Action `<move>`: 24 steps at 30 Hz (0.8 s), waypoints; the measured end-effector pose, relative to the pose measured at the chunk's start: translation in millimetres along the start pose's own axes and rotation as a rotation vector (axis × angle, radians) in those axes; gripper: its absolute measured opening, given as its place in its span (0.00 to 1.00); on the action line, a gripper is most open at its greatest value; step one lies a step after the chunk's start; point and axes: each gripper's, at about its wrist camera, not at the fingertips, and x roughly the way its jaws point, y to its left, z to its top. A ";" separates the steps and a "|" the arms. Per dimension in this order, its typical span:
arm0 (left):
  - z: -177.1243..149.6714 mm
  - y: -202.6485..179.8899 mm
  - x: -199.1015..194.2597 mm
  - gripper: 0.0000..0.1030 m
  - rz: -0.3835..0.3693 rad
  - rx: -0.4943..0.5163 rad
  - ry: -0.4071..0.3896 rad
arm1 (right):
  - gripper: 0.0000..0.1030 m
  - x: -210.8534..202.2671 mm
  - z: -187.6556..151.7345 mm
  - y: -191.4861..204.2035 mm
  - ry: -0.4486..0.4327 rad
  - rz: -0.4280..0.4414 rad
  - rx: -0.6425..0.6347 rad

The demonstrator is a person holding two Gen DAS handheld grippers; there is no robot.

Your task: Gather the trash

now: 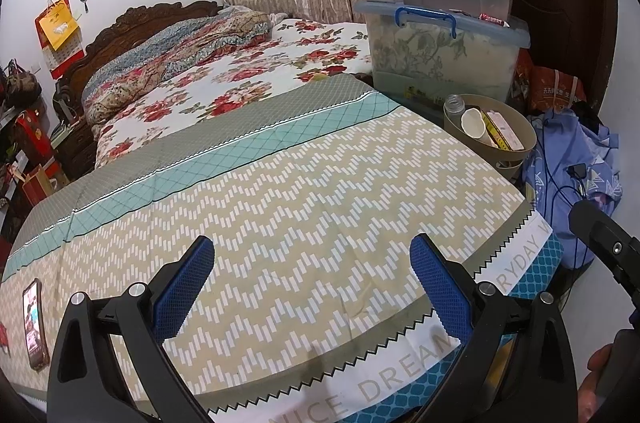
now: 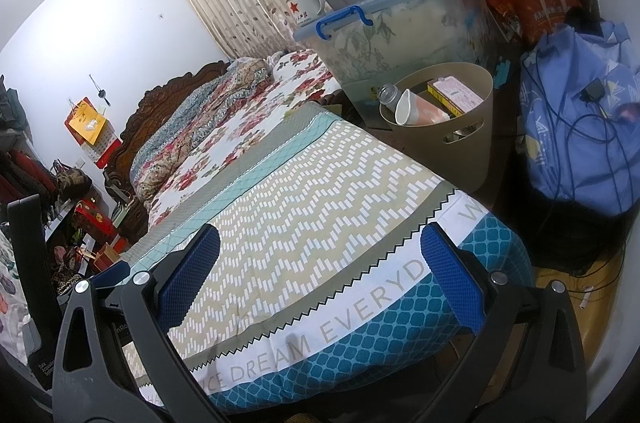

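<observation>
Left gripper (image 1: pixel 312 283) jaws spread wide, blue pads (image 1: pixel 184 287) apart, nothing between, pointing forward and level. Right gripper (image 2: pixel 320 275) same: jaws wide, pads (image 2: pixel 452 279) bare, empty. Right gripper's body and a fingertip visible at left view's right edge.

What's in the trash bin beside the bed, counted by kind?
In the bin:
Clear bottle: 1
Paper cup: 1
Cardboard box: 1, possibly another beside it, hard to tell
Total: 3 clearly seen
</observation>
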 end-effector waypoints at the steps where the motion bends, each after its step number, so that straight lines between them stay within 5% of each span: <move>1: -0.2 0.0 0.0 0.92 0.000 0.000 0.000 | 0.96 0.0 0.1 0.0 0.000 0.000 0.000; 24: 0.7 -0.2 -0.1 0.92 0.000 -0.001 0.000 | 0.96 0.5 -1.0 0.8 0.001 0.000 0.000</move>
